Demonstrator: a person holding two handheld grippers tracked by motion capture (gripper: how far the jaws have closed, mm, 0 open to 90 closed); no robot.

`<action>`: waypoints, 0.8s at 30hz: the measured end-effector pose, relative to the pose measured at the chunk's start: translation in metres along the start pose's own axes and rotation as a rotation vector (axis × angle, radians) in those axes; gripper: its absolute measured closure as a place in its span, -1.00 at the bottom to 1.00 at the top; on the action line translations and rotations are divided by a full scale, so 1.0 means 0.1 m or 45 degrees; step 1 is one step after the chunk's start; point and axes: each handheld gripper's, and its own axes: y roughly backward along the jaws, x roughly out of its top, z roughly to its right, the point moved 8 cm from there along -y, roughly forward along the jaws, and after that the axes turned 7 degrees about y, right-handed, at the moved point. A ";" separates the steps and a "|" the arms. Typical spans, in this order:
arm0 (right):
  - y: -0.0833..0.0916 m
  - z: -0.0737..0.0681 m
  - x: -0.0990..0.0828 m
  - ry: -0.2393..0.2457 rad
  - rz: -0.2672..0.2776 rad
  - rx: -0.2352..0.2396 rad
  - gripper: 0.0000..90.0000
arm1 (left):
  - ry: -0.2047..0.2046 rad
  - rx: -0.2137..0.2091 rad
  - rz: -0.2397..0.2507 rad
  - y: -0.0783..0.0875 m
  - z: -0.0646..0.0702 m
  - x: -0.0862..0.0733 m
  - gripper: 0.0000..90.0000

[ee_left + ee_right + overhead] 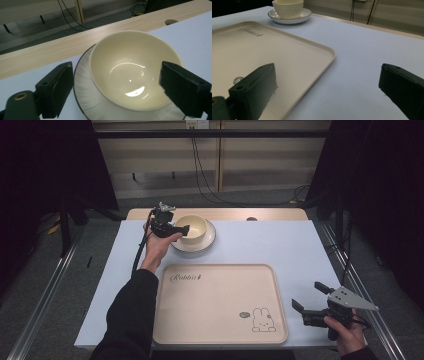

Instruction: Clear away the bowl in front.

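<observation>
Bowl showing plain cream, glossy inside. Plate under bowl showing off-white with fine radial ribbing, dark thin rim line. Tray near bowl showing beige, dark script logo in corner nearest bowl, rabbit line drawing in opposite corner. Table showing pale blue-white, light wood strip behind bowl. Grippers showing black.

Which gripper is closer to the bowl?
The left gripper. Its open jaws reach around the near rim of the bowl, which sits on the plate. The right gripper waits far off, beside the tray.
</observation>
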 end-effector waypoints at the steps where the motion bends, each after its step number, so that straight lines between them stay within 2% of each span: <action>1: 0.00 0.00 0.00 0.000 0.000 0.000 -0.98 | -0.021 0.011 -0.012 -0.02 -0.02 -0.01 -0.69; 2: 0.00 0.00 0.00 -0.002 -0.001 0.001 -0.98 | -0.037 0.035 -0.014 -0.06 -0.04 -0.02 -0.66; 4: 0.00 0.00 0.00 0.001 0.002 0.007 -0.98 | -0.018 0.038 -0.026 -0.12 -0.06 -0.05 -0.63; 7: 0.00 0.00 0.00 0.004 0.004 0.006 -0.98 | 0.042 0.053 -0.034 -0.20 -0.09 -0.09 -0.67; 9: 0.00 -0.01 0.00 0.002 0.003 0.008 -0.98 | 0.014 0.068 -0.064 -0.23 -0.12 -0.12 -0.62; 10: 0.00 -0.01 0.00 0.003 0.004 0.009 -0.98 | 0.040 0.075 -0.057 -0.25 -0.11 -0.13 -0.60; 12: 0.00 -0.01 0.00 0.004 0.006 0.010 -0.98 | 0.031 0.091 -0.069 -0.26 -0.12 -0.14 -0.60; 13: 0.00 -0.01 0.00 0.004 0.006 0.013 -0.98 | -0.001 0.112 -0.093 -0.26 -0.14 -0.14 -0.60; 14: 0.00 -0.01 0.00 0.003 0.004 0.012 -0.97 | 0.032 0.091 -0.084 -0.28 -0.12 -0.14 -0.58; 16: 0.00 -0.01 0.00 0.002 0.008 0.009 -0.97 | 0.021 0.097 -0.129 -0.28 -0.14 -0.17 -0.56; 17: 0.00 -0.01 0.00 0.003 0.008 0.007 -0.97 | 0.056 0.091 -0.118 -0.31 -0.13 -0.17 -0.53; 18: 0.00 -0.01 0.00 0.003 0.008 0.007 -0.97 | 0.053 0.099 -0.122 -0.32 -0.14 -0.17 -0.53; 19: 0.00 -0.01 0.00 0.002 0.006 0.012 -0.97 | 0.033 0.098 -0.159 -0.33 -0.16 -0.20 -0.53; 21: 0.00 -0.01 0.00 0.008 0.008 0.013 -0.97 | 0.047 0.103 -0.158 -0.36 -0.16 -0.20 -0.54; 22: 0.00 -0.01 0.00 0.008 0.008 0.010 -0.97 | 0.076 0.101 -0.163 -0.38 -0.16 -0.21 -0.53; 24: 0.00 -0.01 0.00 0.005 0.009 0.012 -0.97 | 0.090 0.081 -0.189 -0.39 -0.16 -0.22 -0.51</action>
